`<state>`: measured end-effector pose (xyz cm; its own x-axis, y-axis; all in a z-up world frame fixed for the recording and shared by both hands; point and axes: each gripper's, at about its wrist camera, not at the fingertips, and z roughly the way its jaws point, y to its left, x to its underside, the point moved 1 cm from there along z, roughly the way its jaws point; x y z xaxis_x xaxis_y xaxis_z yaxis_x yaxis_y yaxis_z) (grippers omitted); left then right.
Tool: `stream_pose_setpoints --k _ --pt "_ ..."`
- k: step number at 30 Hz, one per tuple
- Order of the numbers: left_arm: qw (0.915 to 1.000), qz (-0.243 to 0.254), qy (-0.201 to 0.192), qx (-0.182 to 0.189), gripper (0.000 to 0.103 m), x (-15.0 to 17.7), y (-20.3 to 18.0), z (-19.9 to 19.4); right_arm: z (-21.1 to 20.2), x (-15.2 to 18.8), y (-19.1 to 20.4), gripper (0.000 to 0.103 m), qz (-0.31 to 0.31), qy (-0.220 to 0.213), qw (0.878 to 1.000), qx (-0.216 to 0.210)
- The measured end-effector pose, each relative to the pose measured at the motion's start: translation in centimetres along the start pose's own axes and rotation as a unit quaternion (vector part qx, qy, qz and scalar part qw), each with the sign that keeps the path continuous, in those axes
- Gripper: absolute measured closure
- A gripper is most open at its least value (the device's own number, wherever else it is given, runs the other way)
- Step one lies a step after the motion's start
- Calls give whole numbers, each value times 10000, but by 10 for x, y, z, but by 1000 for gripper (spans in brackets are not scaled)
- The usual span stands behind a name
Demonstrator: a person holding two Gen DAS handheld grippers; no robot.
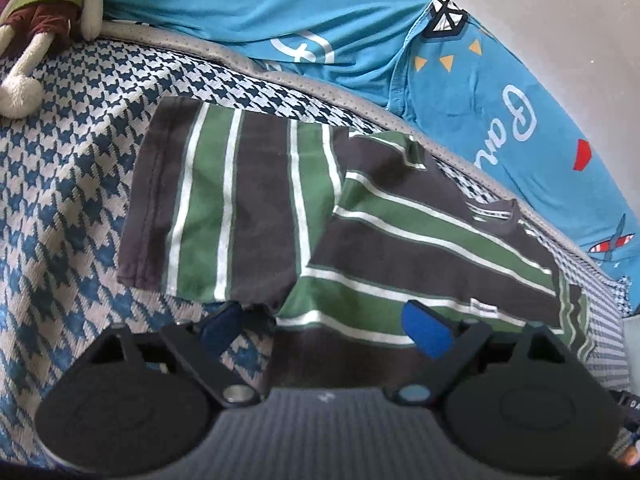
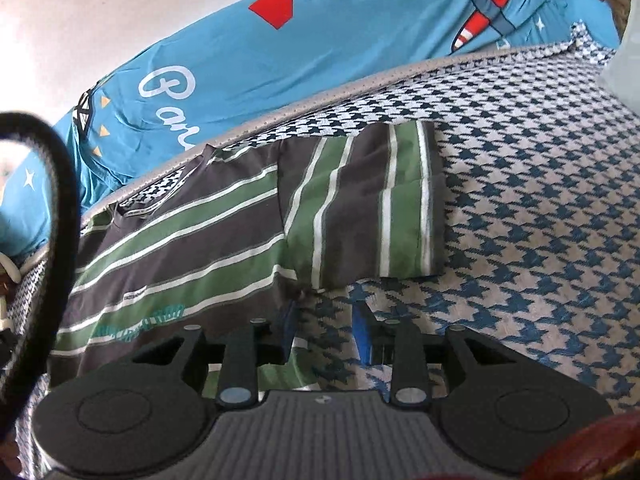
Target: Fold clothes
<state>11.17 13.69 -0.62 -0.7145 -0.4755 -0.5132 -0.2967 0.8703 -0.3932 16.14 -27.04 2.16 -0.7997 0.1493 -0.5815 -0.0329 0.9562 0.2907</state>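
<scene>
The striped T-shirt (image 1: 360, 240) lies flat on the houndstooth bed cover (image 1: 72, 184), its collar toward the blue printed quilt (image 1: 320, 8) and both short sleeves spread out to the sides. In my judgement the step in hand is the first fold: bring each sleeve in over the body.

Your left gripper (image 1: 324, 324) stands wide open just above the shirt near the armpit, with nothing held; one pad hangs over the cover, the other over the body stripes. Your right gripper (image 2: 326, 328) is only partly open and also empty, poised at the opposite armpit, where the sleeve (image 2: 372, 208) joins the body.

To do this well, slide outward to the sleeve hems before you close, and pinch the fabric without catching the cover beneath. Open the right one wider first, or it will likely push the cloth rather than straddle it. Lift both sleeves low and carry them inward evenly, so the stripes stay lined up and the body does not drag. The stuffed toy (image 1: 48, 20) at the far corner is well apart.
</scene>
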Motion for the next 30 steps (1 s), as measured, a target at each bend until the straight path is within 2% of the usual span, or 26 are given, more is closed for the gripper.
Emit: stream_pose_setpoints --k 6,10,11,12,13,18,22,25,28,30 --pt "9981 345 -118 -501 34 2 -10 1 16 -2 8 72 20 136 9998 -131" --pt "9963 461 -184 -708 39 4 -12 2 26 -3 13 72 0 78 9999 -73" --pt "9957 489 -200 -759 42 4 -13 2 28 -3 15 72 -32 34 10000 -61" --pt "9951 518 -218 -811 46 4 -14 3 30 -3 17 78 -90 -15 10000 -30" --pt "9945 543 -245 -867 49 4 -14 3 31 -3 20 91 -152 -65 9999 4" --pt "9903 677 -380 -1148 64 5 -16 5 29 -4 27 96 -380 -287 9982 365" --pt "9826 921 -579 -1504 66 3 -19 8 24 -6 26 96 -340 -445 9969 549" --pt "9820 918 -596 -1539 66 2 -18 11 33 -3 26 97 -482 -280 9953 788" --pt "9778 1050 -653 -1694 66 3 -18 13 32 -5 25 93 -456 -227 9962 705" --pt "9742 1153 -685 -1812 66 4 -17 16 29 -7 18 90 -250 -118 9983 506"
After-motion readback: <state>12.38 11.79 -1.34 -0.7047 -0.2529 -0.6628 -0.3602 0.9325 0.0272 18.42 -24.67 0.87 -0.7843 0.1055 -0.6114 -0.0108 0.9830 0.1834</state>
